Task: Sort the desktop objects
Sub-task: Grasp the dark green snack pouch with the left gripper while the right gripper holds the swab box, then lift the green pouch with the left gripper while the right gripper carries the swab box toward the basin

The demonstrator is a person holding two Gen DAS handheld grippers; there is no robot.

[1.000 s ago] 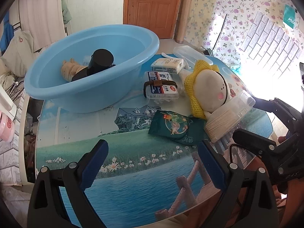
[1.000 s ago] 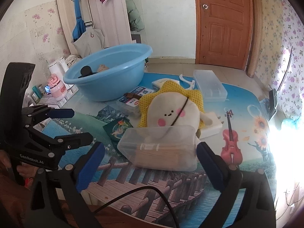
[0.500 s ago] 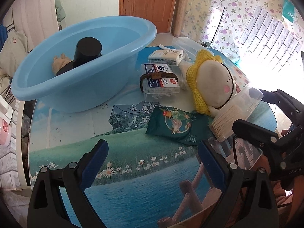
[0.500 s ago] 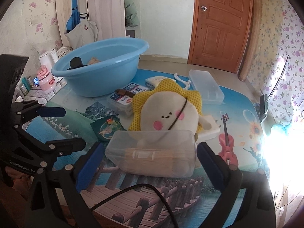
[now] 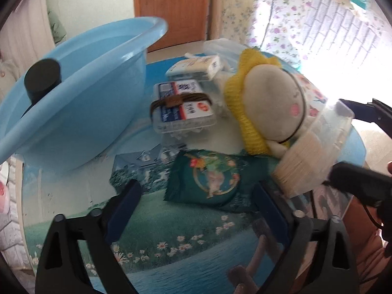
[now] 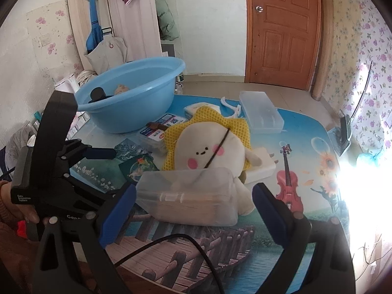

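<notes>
Left wrist view, left to right: the blue basin [image 5: 80,112] is sitting at the left of the surface [image 5: 73,196], already containing a black cylinder [image 5: 42,77]; beside it are lying a banded clear box [image 5: 182,109], a white packet [image 5: 196,67], the green sachet [image 5: 213,181], a sun-shaped plush [image 5: 267,105] and a clear box of wooden sticks [image 5: 316,152]. The left hand-held gripper [image 5: 196,210] is spreading wide, holding nothing, with the sachet just ahead between its fingers. The right hand-held gripper [image 6: 193,210] is likewise gaping wide and empty, its fingers flanking the stick box [image 6: 191,198], which appears to be leaning against the plush [image 6: 208,147].

Judged step: each tool is closing in on its own item for transfer to the basin. The sachet is flat and limp, so the left fingers should be lowering to the surface and pinching across its short width; the stick box is rigid and should be squeezed centrally, so the plush is not dragged along.

Compared with half a second ago, both tools are standing nearer their targets, and the left view is now blurring with motion.
</notes>
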